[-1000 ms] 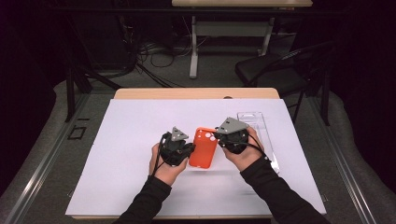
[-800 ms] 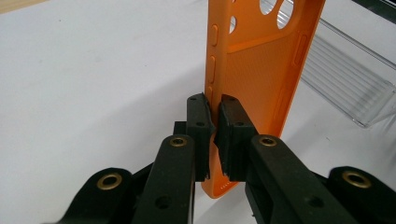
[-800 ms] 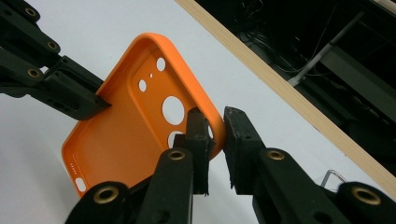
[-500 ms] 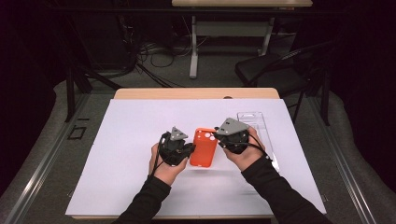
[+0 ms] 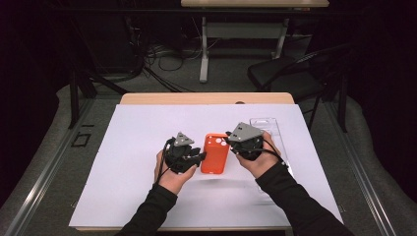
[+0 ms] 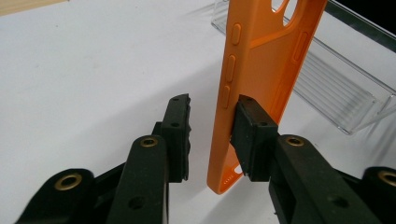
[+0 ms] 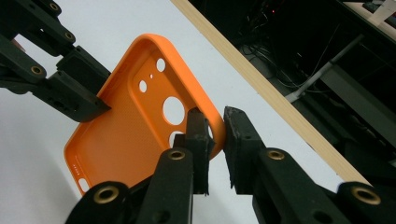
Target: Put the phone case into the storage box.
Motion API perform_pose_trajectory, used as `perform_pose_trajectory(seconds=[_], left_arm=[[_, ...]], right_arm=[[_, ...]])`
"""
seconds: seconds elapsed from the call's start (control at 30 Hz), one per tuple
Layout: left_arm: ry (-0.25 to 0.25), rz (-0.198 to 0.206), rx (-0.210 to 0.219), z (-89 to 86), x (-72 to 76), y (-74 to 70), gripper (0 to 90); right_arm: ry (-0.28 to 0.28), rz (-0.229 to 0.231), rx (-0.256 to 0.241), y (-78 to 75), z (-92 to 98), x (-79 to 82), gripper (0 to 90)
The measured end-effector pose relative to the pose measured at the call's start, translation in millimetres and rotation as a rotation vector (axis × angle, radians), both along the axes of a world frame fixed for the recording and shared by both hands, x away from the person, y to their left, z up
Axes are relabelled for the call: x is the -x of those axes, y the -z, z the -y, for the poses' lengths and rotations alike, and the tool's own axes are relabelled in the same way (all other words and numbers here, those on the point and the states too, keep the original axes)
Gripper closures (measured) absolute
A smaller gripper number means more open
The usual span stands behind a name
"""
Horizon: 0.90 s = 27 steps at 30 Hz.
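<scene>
1. At the middle of the white bench (image 5: 147, 147), an orange phone case (image 5: 215, 153) is held between 2 hand-held tools.
2. Seen from the left tool (image 6: 212, 135), the case (image 6: 261, 60) stands on edge; the jaws are spread around its lower side wall, one pad touching the inside, the other apart from the button side.
3. Jaws of the right tool (image 7: 215, 140) are pressed together on the case's rim (image 7: 219, 126) by the camera holes.
4. Just beyond the right hand (image 5: 255, 164) lies a clear plastic tray (image 5: 268, 125).
</scene>
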State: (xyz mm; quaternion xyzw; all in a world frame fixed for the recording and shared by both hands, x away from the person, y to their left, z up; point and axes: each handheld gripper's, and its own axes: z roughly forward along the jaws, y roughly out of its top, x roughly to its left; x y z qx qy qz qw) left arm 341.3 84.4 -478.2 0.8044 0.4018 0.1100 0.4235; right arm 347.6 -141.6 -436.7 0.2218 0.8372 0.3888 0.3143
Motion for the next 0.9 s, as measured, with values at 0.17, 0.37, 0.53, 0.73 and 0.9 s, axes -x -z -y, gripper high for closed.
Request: perform_pose_trajectory(seconds=[0.17, 0.37, 0.53, 0.73, 0.9], left_arm=[[0.014, 0.012, -0.002, -4.1, -0.6, 0.5, 60.9], [0.022, 0.019, -0.022, -9.8, -2.4, 1.6, 56.7], [0.030, 0.033, -0.024, -15.4, -3.7, 4.2, 52.9], [0.035, 0.033, -0.013, -24.1, -3.0, 6.0, 50.4], [0.055, 0.057, -0.015, -33.0, -2.2, 6.3, 49.9]], right_arm=[[-0.003, 0.016, 0.008, -1.5, 1.9, -1.0, 81.4], [0.001, 0.036, 0.031, -3.2, 5.1, -3.2, 81.4], [0.005, 0.047, 0.027, -5.1, 9.0, -5.5, 81.3], [0.003, 0.074, 0.039, -8.6, 10.5, -7.6, 81.3], [-0.001, 0.093, 0.053, -11.2, 13.3, -11.9, 81.3]])
